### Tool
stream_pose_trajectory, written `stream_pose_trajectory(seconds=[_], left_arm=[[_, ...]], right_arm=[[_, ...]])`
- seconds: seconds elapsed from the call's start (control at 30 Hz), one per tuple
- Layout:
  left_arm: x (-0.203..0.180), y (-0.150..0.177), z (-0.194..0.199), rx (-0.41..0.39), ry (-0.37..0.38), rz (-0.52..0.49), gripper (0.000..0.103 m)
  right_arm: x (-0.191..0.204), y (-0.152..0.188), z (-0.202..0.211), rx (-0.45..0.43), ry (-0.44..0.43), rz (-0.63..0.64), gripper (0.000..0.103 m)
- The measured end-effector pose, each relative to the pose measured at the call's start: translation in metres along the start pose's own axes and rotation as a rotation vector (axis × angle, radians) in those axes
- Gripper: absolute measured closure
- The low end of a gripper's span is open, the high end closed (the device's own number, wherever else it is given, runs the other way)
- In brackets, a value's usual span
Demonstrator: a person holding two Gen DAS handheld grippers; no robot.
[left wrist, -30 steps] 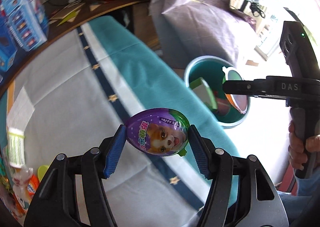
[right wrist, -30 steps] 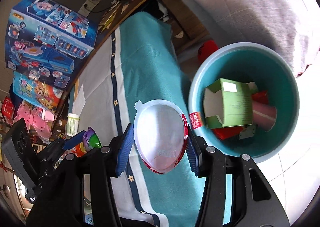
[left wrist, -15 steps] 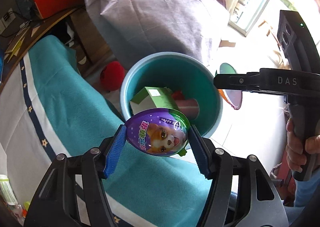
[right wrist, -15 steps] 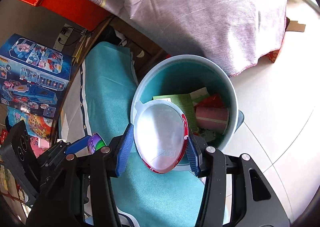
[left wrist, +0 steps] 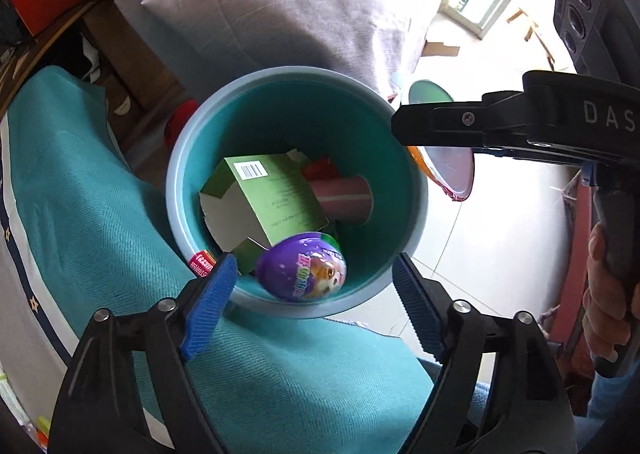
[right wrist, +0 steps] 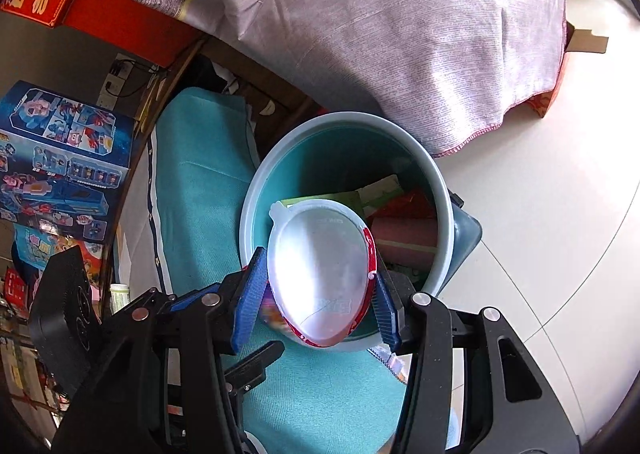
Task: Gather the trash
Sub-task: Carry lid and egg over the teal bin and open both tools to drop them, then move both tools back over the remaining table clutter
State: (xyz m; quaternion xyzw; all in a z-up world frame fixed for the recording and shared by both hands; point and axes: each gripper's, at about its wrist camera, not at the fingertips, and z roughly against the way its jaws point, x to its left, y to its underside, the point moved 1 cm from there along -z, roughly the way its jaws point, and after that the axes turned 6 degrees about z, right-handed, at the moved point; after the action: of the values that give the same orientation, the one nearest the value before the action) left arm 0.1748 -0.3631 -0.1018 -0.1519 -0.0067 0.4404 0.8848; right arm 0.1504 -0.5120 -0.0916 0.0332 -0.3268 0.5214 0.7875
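Observation:
A teal bin (left wrist: 414,157) stands on the floor by the table edge; it also shows in the right wrist view (right wrist: 442,189). My left gripper (left wrist: 316,294) is open above its near rim. A purple egg-shaped package (left wrist: 304,268) is free between the fingers, inside the bin mouth. The bin holds a green carton (left wrist: 268,197) and a pink cup (left wrist: 344,195). My right gripper (right wrist: 320,294) is shut on a white egg-shaped shell half with a red rim (right wrist: 320,266), over the bin's near edge. That shell also shows in the left wrist view (left wrist: 452,171), at the bin's right.
A teal tablecloth (left wrist: 80,221) covers the table beside the bin. A grey-purple cloth-covered bulk (right wrist: 380,33) lies behind the bin. Blue toy boxes (right wrist: 56,157) stand at the table's far side. White tiled floor (right wrist: 560,234) lies to the right.
My left gripper has opened and let go of the purple egg, which now drops into the bin. Both grippers moved from over the table to over the bin. The right one stays shut on its shell.

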Motion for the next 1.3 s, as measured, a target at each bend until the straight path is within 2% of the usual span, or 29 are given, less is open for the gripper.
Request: stream_pose_trajectory(seconds=[0.07,0.17,0.43,0.47,0.5,0.77,0.9,1.3], left_arm=[[0.004,0.0,0.003,-0.008,-0.003,0.015,0.012],[0.011,0.002,0.01,-0.019,-0.004,0.039,0.01],[0.021,0.016,0.017,-0.02,-0.004,0.081,0.007],[0.022,0.017,0.018,-0.022,-0.003,0.084,0.007],[0.022,0.019,0.02,-0.024,-0.002,0.087,0.007],[0.031,0.032,0.036,-0.052,0.008,0.104,0.007],[0.037,0.04,0.044,-0.067,0.011,0.115,0.007],[0.06,0.069,0.074,-0.122,0.017,0.162,0.006]], right_arm=[[0.0,0.001,-0.001,0.003,0.0,0.0,0.056],[0.001,0.002,-0.004,0.011,0.0,-0.002,0.056],[0.009,0.003,-0.005,0.02,0.018,0.008,0.054],[0.011,0.003,-0.005,0.024,0.021,0.005,0.039],[0.012,0.004,-0.004,0.023,0.028,0.002,0.03],[0.021,0.014,-0.006,0.049,0.071,-0.021,0.019],[0.03,0.02,-0.004,0.05,0.122,0.0,0.017],[0.066,0.038,0.004,0.059,0.165,0.054,0.015]])
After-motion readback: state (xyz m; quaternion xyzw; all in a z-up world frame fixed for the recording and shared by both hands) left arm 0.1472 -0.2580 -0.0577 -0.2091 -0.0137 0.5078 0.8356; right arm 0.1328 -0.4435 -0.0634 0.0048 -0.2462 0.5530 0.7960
